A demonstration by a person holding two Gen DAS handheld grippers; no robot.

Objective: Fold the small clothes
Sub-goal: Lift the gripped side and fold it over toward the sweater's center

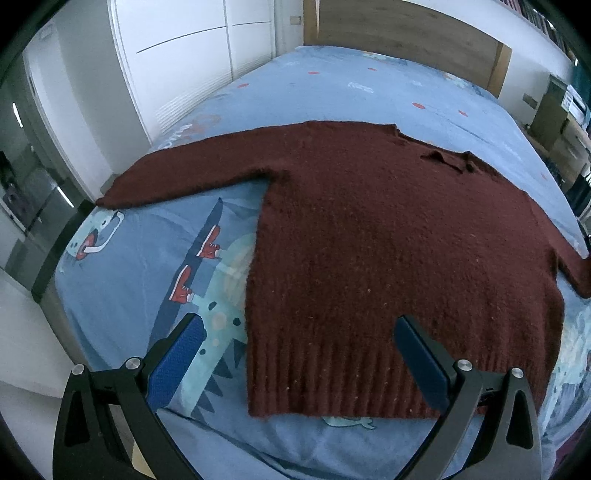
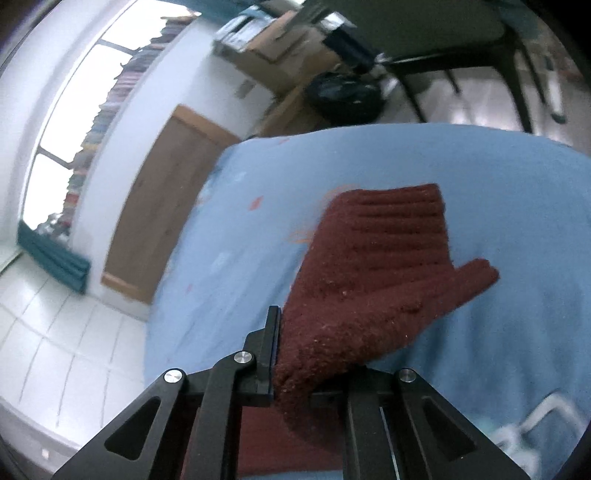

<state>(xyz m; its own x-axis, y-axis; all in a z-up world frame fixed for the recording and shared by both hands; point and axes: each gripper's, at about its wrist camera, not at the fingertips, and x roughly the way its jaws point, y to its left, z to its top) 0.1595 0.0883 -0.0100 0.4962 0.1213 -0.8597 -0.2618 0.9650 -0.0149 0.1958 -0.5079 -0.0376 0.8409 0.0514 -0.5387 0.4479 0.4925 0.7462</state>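
A dark red knitted sweater [image 1: 388, 240] lies flat on the blue bed sheet [image 1: 332, 85], its left sleeve [image 1: 184, 173] stretched out to the left and its ribbed hem toward me. My left gripper [image 1: 299, 336] is open and empty, hovering over the hem's left corner. In the right wrist view my right gripper [image 2: 295, 354] is shut on the sweater's other sleeve [image 2: 376, 280], which drapes forward from between the fingers with the ribbed cuff ahead. The right finger is hidden by the fabric.
The bed's wooden headboard [image 1: 406, 33] stands at the far end, white wardrobe doors [image 1: 192, 59] to the left. A desk with boxes [image 2: 280, 48], a dark bag [image 2: 343, 96] and a chair [image 2: 461, 55] stand beyond the bed's edge.
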